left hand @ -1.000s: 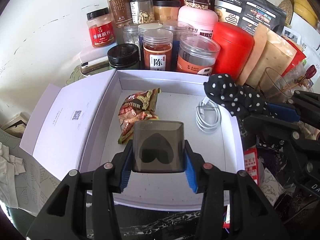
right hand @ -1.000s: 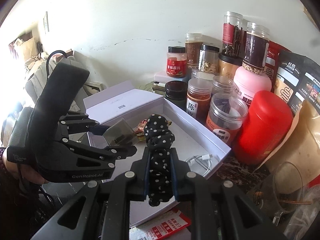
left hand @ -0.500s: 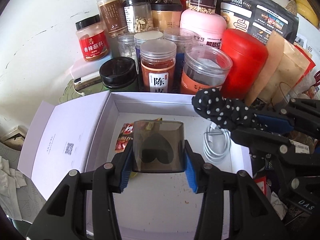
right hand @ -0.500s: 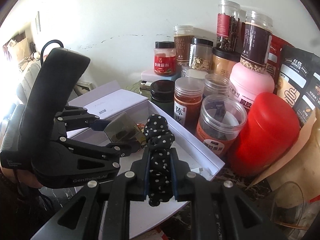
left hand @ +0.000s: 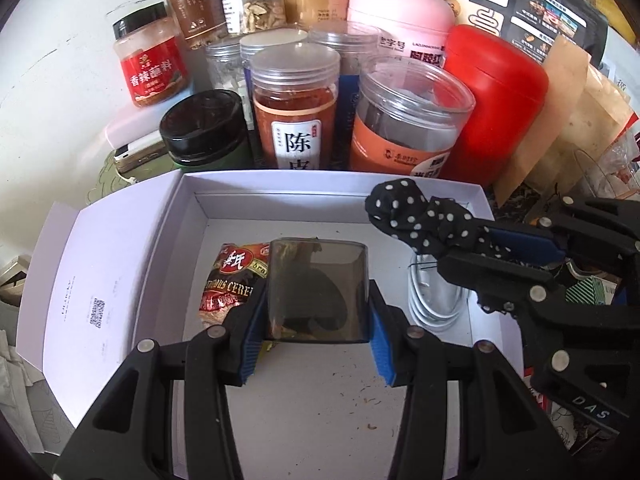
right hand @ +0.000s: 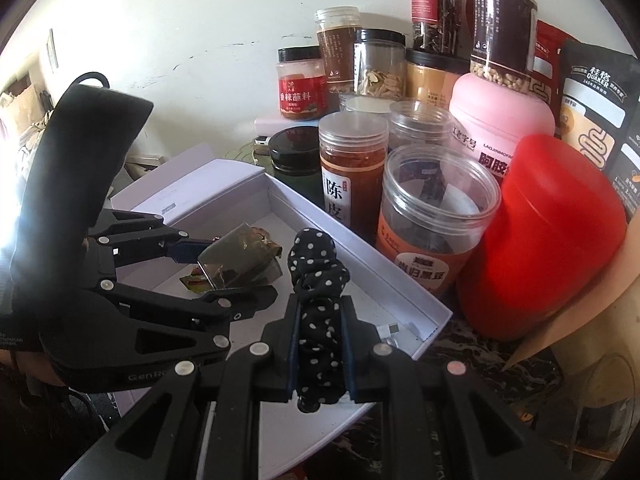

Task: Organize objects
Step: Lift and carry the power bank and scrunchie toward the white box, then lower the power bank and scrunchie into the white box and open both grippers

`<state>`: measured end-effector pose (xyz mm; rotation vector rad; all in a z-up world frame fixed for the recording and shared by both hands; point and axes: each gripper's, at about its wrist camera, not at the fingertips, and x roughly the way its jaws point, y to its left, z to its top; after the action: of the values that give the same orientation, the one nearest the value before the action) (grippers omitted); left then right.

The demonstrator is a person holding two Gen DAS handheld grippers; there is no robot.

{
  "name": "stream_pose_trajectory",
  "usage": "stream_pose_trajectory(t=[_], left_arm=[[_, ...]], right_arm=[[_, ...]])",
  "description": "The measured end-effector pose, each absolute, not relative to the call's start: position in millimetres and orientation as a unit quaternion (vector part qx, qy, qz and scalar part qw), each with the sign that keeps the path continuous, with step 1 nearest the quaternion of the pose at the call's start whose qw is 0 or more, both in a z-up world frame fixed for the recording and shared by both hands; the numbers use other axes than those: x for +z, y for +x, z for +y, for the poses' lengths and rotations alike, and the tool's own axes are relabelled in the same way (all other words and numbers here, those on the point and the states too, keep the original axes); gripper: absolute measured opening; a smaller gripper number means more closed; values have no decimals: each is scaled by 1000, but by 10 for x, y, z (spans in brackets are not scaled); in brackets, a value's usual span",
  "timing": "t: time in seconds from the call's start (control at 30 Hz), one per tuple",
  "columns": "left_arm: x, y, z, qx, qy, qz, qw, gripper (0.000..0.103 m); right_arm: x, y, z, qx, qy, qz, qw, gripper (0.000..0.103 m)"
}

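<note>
A white open box (left hand: pixel 192 216) (right hand: pixel 376 268) lies below both grippers. My left gripper (left hand: pixel 316 312) (right hand: pixel 224 264) is shut on a smoky translucent case (left hand: pixel 316 288) (right hand: pixel 236 256), held over the box floor. My right gripper (right hand: pixel 320 352) (left hand: pixel 480 248) is shut on a black scrunchie with white dots (right hand: pixel 316 272) (left hand: pixel 408 208), over the box's right side. Inside the box lie a red snack packet (left hand: pixel 230 280), partly hidden behind the case, and a coiled white cable (left hand: pixel 432 300).
Several jars crowd the wall behind the box: a red-labelled jar (left hand: pixel 152 68), a black-lidded jar (left hand: pixel 204 128), clear-lidded jars (left hand: pixel 296 108), a pink tub (left hand: pixel 396 20), a red canister (left hand: pixel 496 100). Brown and black pouches (left hand: pixel 560 92) stand right. The box's flap (left hand: pixel 92 292) lies open leftward.
Both grippers have moved forward and down over the box with their loads. The jars have grown larger in view. Neither grip has changed.
</note>
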<state>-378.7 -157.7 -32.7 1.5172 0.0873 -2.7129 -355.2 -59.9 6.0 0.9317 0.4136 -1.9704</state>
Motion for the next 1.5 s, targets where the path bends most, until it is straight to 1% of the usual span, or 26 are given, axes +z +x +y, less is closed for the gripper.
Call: stream_pose_trajectory(t=[0.23,0.47,0.6,0.7,0.8,0.9,1.13,1.2,1.27,1.33,1.5], left_arm=[[-422,-3827,-1384,-872,489,-10,30,44],[-436,-3834,-1412,-872,488,4,31,44],[-435,-3841,-1417,-870,492,6,35,46],[-411,-3824,-1431,-866,498,6,40,47],[-384,-3791,-1462,-865,499,17,41,50],[-347,-3743,-1458,-866,497,15,50,54],[-243,-3721,-1444,-868,493,25,54,54],[-203,-3726,-1465,-870,488,33,54,57],[-162,-3720,-1467,-872,485,36,55,58],[-114,-3699,-1455,-873,482,34,58,58],[53,-3607,-1450,-878,473,32,63,58]], right_arm=[[-44,-3597,-572,-790,397,166,437,17],[-132,-3631,-545,-782,423,162,429,17],[-126,-3617,-536,-781,427,163,425,18],[-90,-3587,-533,-788,419,176,416,25],[-41,-3550,-520,-791,413,179,414,28],[-13,-3518,-508,-793,411,184,410,34],[84,-3508,-479,-802,404,178,403,35],[135,-3492,-461,-804,400,175,403,35],[186,-3474,-453,-807,394,175,404,36],[225,-3465,-449,-809,392,175,402,42],[326,-3426,-420,-813,385,177,400,42]])
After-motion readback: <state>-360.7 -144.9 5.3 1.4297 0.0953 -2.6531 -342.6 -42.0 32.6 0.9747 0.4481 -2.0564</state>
